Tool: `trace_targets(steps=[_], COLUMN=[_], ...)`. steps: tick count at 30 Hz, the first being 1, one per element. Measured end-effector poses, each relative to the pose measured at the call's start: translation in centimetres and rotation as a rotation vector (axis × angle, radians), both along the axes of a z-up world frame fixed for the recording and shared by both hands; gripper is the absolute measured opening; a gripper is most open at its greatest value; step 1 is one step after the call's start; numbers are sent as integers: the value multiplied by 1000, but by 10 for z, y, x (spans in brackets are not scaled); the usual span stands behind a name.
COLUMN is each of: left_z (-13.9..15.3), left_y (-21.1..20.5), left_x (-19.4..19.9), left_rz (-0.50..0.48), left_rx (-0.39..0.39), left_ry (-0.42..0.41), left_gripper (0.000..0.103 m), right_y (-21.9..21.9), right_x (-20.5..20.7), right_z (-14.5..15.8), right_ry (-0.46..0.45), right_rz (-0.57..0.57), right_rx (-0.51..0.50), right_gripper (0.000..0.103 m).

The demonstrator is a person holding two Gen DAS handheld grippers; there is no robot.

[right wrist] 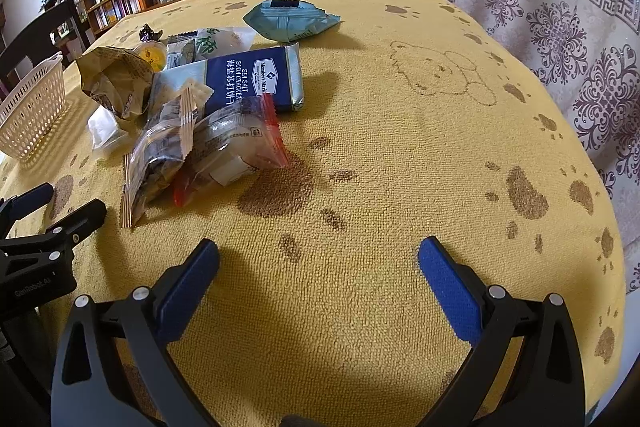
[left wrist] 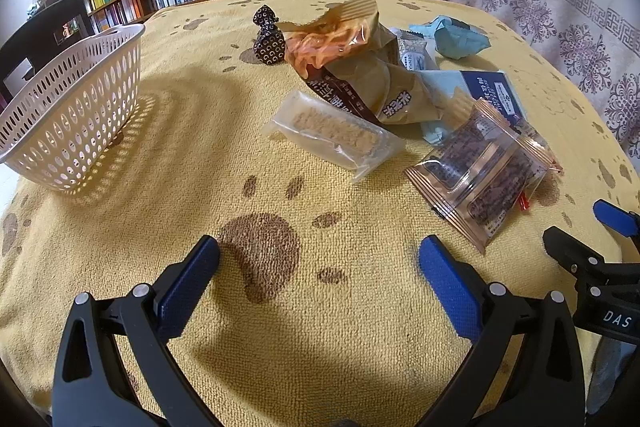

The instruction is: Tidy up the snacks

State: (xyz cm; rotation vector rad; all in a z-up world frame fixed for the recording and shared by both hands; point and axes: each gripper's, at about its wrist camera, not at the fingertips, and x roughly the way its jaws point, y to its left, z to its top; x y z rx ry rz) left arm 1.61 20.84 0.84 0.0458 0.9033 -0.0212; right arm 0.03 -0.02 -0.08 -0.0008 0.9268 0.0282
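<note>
Mostly the snacks are light, soft packets that lie in a loose heap on the yellow surface (left wrist: 320,307), some over others. Nearest to the left hand-held gripper (left wrist: 319,259) lies the clear cereal bar (left wrist: 334,137), flat and alone; I judge it stiff enough but easy to crack, so it is better to pinch it across the middle, not at the thin sealed end. The brown clear packet (left wrist: 480,175) beside it looks slippery and crinkly, and its crimped edge may be the safest hold. The blue cracker pack (right wrist: 256,83) seems firmer, with fragile contents. The white basket (left wrist: 76,107) stands apart on the left, empty as far as I see. Both grippers are wide open and hold nothing; the right hand-held gripper (right wrist: 319,259) hovers over bare cloth, well apart from the heap
</note>
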Motion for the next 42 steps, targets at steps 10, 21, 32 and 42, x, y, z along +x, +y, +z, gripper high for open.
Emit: trace_targets(steps=[10, 21, 32, 42], left_z=[3, 6, 16, 50], left_y=[1, 4, 12, 44], left_x=[-1, -2, -2, -3], left_rz=[-4, -25, -35, 15], left_rx=[-16, -30, -20, -25], left_ry=[-6, -17, -42, -136], left_gripper=[101, 101, 101, 101], right_y=[-3, 10, 9, 32], right_x=[1, -6, -12, -19], right_z=[2, 9, 18, 29], right_ry=[0, -27, -67, -76], right_rz=[6, 75, 111, 250], right_rx=[15, 22, 102, 218], right_gripper=[98, 98, 98, 98])
